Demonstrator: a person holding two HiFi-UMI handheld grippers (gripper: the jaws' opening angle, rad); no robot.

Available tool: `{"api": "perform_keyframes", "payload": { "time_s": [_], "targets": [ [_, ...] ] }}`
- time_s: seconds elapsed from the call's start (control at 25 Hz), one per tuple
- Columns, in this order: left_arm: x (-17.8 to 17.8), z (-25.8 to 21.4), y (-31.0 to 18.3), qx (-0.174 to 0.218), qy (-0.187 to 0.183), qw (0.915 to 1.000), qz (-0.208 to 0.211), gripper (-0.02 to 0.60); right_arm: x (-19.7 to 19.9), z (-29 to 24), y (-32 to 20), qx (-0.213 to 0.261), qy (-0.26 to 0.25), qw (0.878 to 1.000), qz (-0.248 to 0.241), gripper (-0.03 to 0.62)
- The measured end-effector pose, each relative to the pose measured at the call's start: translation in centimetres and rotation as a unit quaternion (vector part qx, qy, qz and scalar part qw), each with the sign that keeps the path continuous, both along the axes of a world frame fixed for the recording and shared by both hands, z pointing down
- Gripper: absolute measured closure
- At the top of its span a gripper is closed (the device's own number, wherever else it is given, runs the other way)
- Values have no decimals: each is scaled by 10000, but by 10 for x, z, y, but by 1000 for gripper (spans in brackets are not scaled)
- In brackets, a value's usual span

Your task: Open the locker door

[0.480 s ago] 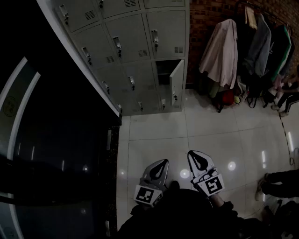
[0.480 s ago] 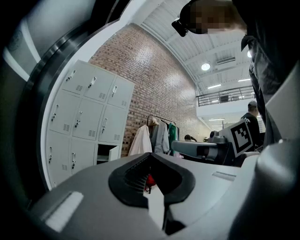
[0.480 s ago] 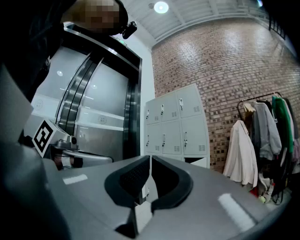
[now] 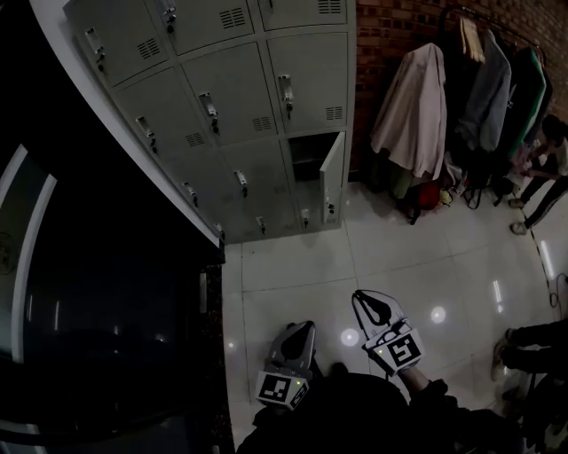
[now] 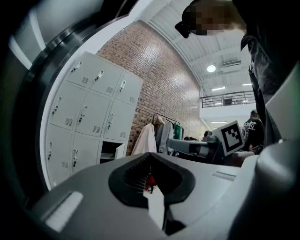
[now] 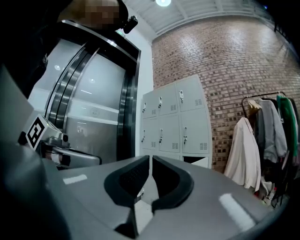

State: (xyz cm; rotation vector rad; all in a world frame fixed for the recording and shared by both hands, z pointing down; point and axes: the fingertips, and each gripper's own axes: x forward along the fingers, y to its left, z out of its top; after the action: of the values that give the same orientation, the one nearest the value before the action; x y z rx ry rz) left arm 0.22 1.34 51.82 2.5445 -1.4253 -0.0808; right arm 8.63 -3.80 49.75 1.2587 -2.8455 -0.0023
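While both tongs are hanging low over the pale tiled floor (image 4: 293, 257), the left tongs (image 4: 304, 330) are sitting clenched. Their dark pads are meeting at the tips and gripping nothing, with only a sliver of background showing through lower down. The right tongs (image 4: 371, 303) are riding just beside them and reaching a little farther forward. They too are pressing shut on nothing, leaving only a hairline slit between the pads.

Well ahead of both tongs, a grey bank of lockers (image 4: 222, 97) is standing against a brick wall (image 4: 399, 27). The locker door (image 4: 333, 182), low in the column farthest right, is hanging open. It is swinging out on its right-hand side and exposing a dark compartment (image 4: 306, 155). Neither pair of tongs is touching it, and it is lying far in front of them, slightly nearer the line of the right tongs than the left. The other doors in the bank are sitting flush.

Ahead and to the right of the right tongs, several coats (image 4: 413, 106) are hanging from a rack beside the lockers, a pale one nearest the open door. Farther right, at the edge of the head view, a person (image 4: 550, 151) is standing. To the left of the left tongs, a dark glossy wall (image 4: 106, 310) is running along the floor toward the lockers.
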Motion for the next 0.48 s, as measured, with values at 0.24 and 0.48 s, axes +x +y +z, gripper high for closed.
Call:
{"api": "perform_keyframes", "payload": {
  "time_s": [0.24, 0.48],
  "targets": [
    [-58, 4, -74, -68, 3, 9999, 135, 563, -57, -9, -136, 121, 190, 9997, 19, 530],
    [-121, -10, -136, -34, 21, 9995, 302, 563, -116, -45, -297, 335, 545, 9978, 154, 500]
  ]
}}
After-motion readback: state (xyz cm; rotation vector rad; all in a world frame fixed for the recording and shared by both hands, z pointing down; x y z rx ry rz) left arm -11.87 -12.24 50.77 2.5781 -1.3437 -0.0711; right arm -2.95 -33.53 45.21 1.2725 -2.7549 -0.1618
